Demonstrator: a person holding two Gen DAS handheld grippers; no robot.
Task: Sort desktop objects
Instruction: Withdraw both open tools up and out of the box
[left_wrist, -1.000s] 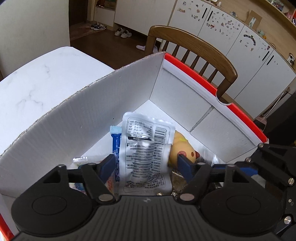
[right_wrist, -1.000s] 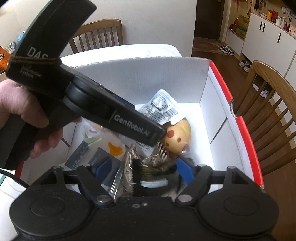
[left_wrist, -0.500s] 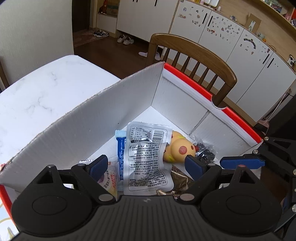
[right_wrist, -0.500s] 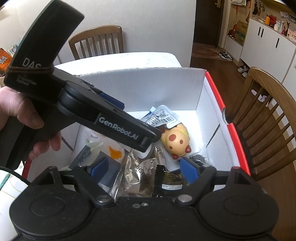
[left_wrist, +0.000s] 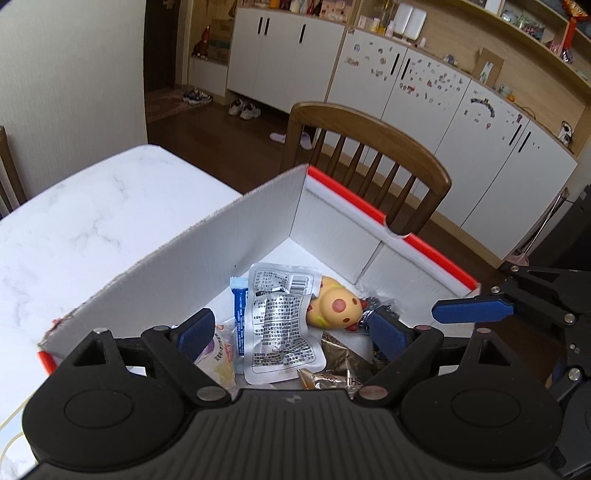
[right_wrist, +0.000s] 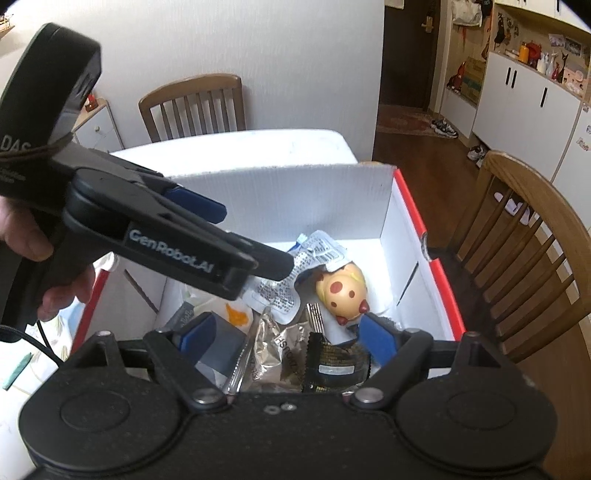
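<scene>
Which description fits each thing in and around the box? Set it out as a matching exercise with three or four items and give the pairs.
Things:
1. toy
2. silver packet
3. box rim
4. chair

Descriptions:
A. red
B. brown wood, behind the box
C. yellow with red spots
D. printed with black text and a barcode

Pairs: 1-C, 2-D, 3-A, 4-B

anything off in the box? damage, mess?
Contents are a loose heap: the silver pouch lies crumpled, overlapping the yellow toy, which lies on its side. Wrappers are jumbled near the front. The box looks intact. Nothing spilled.
</scene>
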